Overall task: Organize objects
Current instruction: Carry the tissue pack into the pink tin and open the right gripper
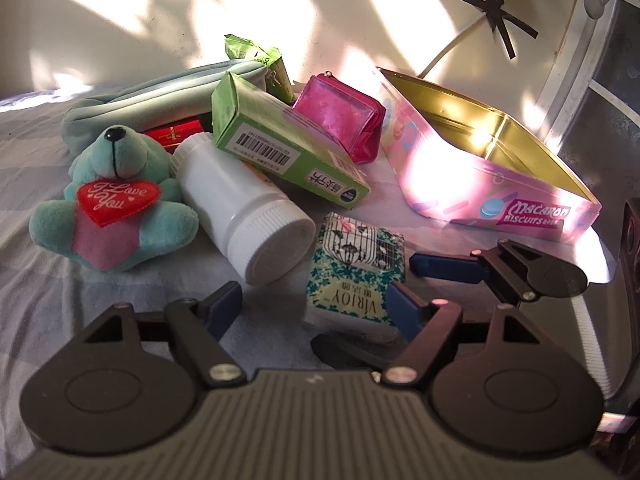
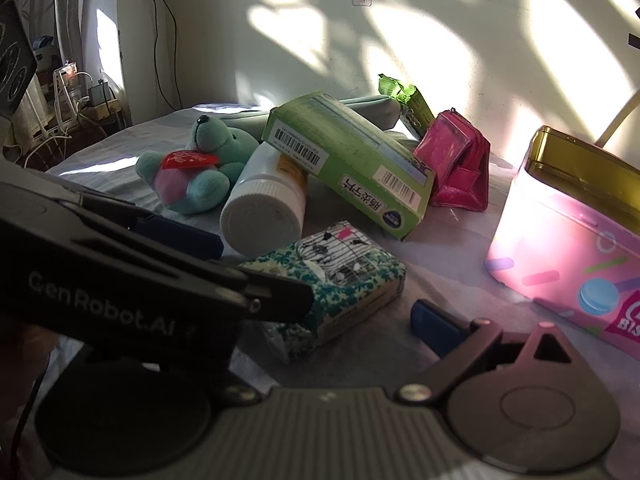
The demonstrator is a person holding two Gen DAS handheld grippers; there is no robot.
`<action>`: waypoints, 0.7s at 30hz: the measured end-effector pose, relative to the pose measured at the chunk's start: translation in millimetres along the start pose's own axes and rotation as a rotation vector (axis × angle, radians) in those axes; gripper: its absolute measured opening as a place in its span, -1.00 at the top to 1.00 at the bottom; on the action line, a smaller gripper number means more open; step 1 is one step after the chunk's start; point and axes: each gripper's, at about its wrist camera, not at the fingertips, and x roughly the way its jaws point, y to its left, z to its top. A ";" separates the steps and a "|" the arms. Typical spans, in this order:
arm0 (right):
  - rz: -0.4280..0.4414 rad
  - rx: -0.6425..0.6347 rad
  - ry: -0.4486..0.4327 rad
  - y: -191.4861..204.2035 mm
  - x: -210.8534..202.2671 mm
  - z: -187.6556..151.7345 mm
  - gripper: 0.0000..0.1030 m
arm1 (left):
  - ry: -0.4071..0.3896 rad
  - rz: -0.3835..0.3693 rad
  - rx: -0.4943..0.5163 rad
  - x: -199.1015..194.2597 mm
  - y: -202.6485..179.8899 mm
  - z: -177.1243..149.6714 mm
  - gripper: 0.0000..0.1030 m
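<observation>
Left tool gapes open, its right pad touching the tissue pack, which lies just ahead. Right tool, nearer the pink tin, straddles the same pack unclenched.

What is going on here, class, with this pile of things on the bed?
A person holds two grippers over a clutter beside an open, empty pink biscuit tin. The left gripper, jaws open, hangs by the patterned tissue pack; the right gripper is near it too. Nothing is gripped. The teddy bear, white bottle and green box lie unsorted.
</observation>
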 end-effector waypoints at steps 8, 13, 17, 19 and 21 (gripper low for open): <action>0.025 -0.032 -0.026 4.2 -3.4 -0.7 -0.47 | -0.004 -0.082 0.005 0.5 -1.1 -3.3 -0.06; 0.013 -0.064 -0.071 10.3 -11.8 -2.6 -0.21 | -0.020 -0.085 0.032 -5.4 -9.5 -1.7 0.13; -0.019 -0.057 -0.145 8.1 -28.4 -2.8 -0.18 | -0.066 -0.103 0.073 -15.1 -22.4 7.7 0.13; -0.056 -0.050 -0.200 0.0 -42.1 0.8 -0.18 | -0.102 -0.126 0.106 -18.5 -34.4 17.4 0.13; -0.106 -0.049 -0.258 -11.5 -57.1 5.6 -0.18 | -0.140 -0.149 0.145 -19.4 -48.8 29.5 0.13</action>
